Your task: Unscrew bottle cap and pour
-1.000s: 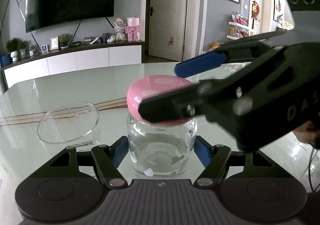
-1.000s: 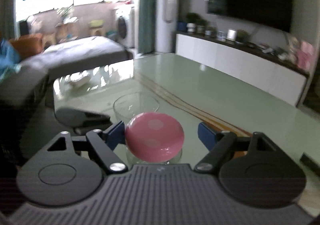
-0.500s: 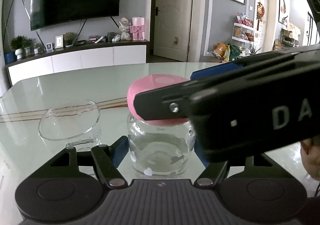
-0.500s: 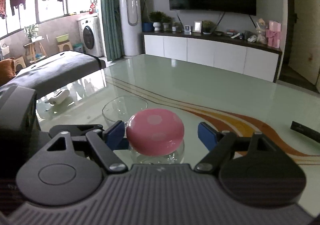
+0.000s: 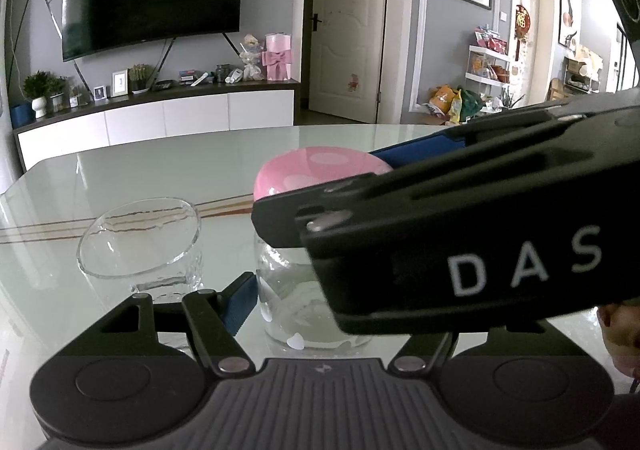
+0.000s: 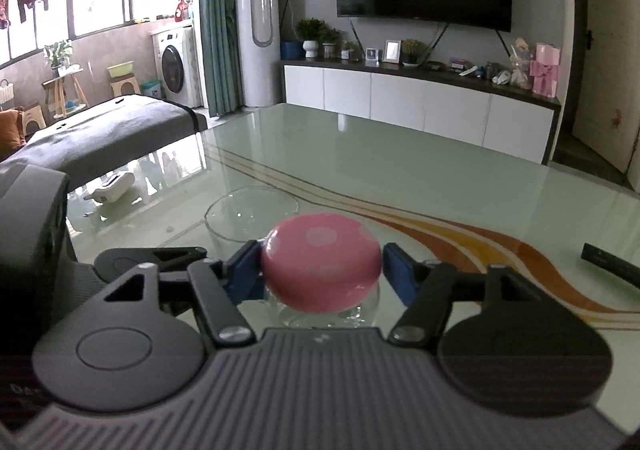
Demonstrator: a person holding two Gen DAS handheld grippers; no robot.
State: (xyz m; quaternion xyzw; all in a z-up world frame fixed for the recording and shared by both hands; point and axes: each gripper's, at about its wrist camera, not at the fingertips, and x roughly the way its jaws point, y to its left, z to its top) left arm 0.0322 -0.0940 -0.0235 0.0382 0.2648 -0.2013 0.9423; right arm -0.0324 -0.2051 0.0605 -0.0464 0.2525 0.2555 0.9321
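A squat clear glass bottle (image 5: 296, 306) stands on the glossy pale-green glass table (image 5: 168, 166), capped by a domed pink cap with paler spots (image 6: 320, 266); the right gripper (image 6: 322, 268) has its blue pads pressed against the cap at 9 and 3 o'clock, clamped on it; the left gripper (image 5: 320, 302) brackets the bottle's body, one blue pad touching the glass at 9 o'clock, the other hidden, so its grip cannot be told; an empty clear glass bowl (image 5: 140, 238) sits just beside the bottle at 10 o'clock in the left wrist view.
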